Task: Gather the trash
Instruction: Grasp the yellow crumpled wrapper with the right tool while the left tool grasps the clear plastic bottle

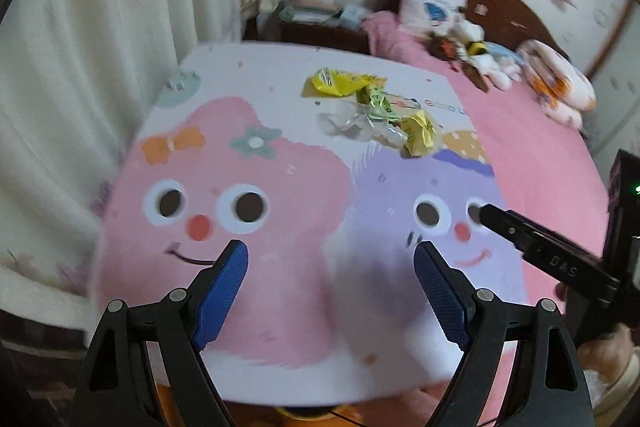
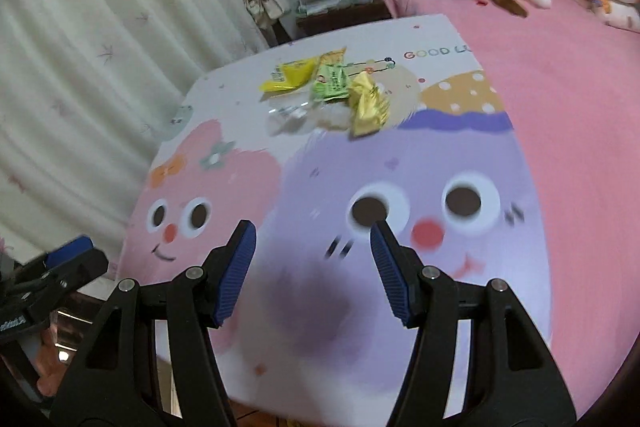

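My left gripper (image 1: 330, 259) and right gripper (image 2: 313, 238) jaws open, empty, wrapper pile (image 1: 372, 111) far on cartoon table (image 1: 280, 287), nothing between, pile's long axis running across, pink bed (image 2: 560, 87) beside.

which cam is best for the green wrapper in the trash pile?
Right wrist: the green wrapper lies flat, print facing the camera, between two yellow wrappers. Left wrist shows only a blurred, crumpled green sliver behind clear plastic.
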A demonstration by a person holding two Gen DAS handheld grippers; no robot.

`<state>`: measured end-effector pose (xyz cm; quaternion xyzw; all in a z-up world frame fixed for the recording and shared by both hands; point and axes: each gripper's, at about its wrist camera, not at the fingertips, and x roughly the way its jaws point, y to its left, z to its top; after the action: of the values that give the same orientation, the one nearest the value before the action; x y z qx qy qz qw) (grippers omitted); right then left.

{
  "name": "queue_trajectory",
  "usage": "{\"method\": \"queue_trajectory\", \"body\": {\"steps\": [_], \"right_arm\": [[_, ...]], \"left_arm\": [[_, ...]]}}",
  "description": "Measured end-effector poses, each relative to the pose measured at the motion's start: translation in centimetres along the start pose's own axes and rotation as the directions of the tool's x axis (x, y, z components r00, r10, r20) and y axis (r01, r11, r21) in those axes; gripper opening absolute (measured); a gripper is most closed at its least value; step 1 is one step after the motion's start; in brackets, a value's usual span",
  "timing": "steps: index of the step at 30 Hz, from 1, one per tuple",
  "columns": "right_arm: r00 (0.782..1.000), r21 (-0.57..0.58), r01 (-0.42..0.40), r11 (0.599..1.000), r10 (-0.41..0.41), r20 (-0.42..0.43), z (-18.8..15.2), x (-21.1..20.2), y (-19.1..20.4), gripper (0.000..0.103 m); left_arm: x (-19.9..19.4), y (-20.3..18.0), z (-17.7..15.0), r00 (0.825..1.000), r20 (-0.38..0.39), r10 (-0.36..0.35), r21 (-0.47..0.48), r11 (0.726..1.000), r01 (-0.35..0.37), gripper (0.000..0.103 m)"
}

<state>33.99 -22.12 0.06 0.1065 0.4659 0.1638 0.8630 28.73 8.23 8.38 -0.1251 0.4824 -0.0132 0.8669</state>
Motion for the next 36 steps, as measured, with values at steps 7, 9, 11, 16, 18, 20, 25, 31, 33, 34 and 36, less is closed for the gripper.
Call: {"method": "queue_trajectory", "body": {"steps": [7,9,11,16,18,20,25,31,33,34,36], "right_arm": [[0.993,-0.114,-0.056,0.992,0.043,-0.109,9.0,9.0,-5.2,0.057],[0.991,-0.119,-0.065,0.991,0.050,-0.127,10.4,11.4,-5.8,0.057],[0.988,-0.126,-0.072,0.989,0.053,-0.148,11.6,13.9,-6.2,0.057],[0.973,-0.163,-0.102,0.981,0.064,-0.220,12.4,18.5,-6.6,0.046],[0.969,-0.172,-0.113,0.979,0.070,-0.237,12.0,19.2,-6.7,0.036],[0.961,-0.162,-0.152,0.975,0.107,-0.256,11.7,19.7,-7.0,0.027],[0.947,-0.139,-0.207,0.968,0.163,-0.275,11.3,19.8,-7.9,0.022],[0.948,-0.111,-0.228,0.967,0.194,-0.254,12.0,19.2,-8.6,0.021],[0.948,-0.104,-0.235,0.966,0.204,-0.244,12.4,19.0,-8.8,0.021],[0.948,-0.102,-0.237,0.966,0.207,-0.241,12.7,18.9,-8.9,0.021],[0.948,-0.100,-0.243,0.965,0.215,-0.235,13.0,18.7,-9.0,0.021]], "left_arm": [[8.8,-4.6,5.5,0.998,-0.058,0.015,-0.166,0.986,-0.024,0.086],[11.0,-5.3,6.7,0.997,-0.081,0.013,-0.203,0.979,-0.029,0.086],[13.0,-5.7,8.0,0.996,-0.092,0.020,-0.228,0.973,-0.041,0.086],[16.9,-6.4,11.1,0.995,-0.092,0.034,-0.289,0.956,-0.060,0.086],[18.4,-6.3,12.1,0.994,-0.102,0.027,-0.322,0.945,-0.059,0.086],[19.9,-6.1,13.0,0.994,-0.112,0.015,-0.366,0.929,-0.055,0.086],[23.1,-5.1,14.6,0.993,-0.115,0.008,-0.467,0.882,-0.061,0.086],[26.2,-3.2,15.5,0.992,-0.124,0.028,-0.582,0.808,-0.095,0.086],[27.1,-2.9,15.8,0.992,-0.126,0.033,-0.604,0.791,-0.103,0.086],[27.7,-2.8,16.0,0.991,-0.128,0.038,-0.614,0.782,-0.109,0.086],[28.5,-2.7,16.3,0.991,-0.127,0.050,-0.623,0.773,-0.119,0.085]]}}
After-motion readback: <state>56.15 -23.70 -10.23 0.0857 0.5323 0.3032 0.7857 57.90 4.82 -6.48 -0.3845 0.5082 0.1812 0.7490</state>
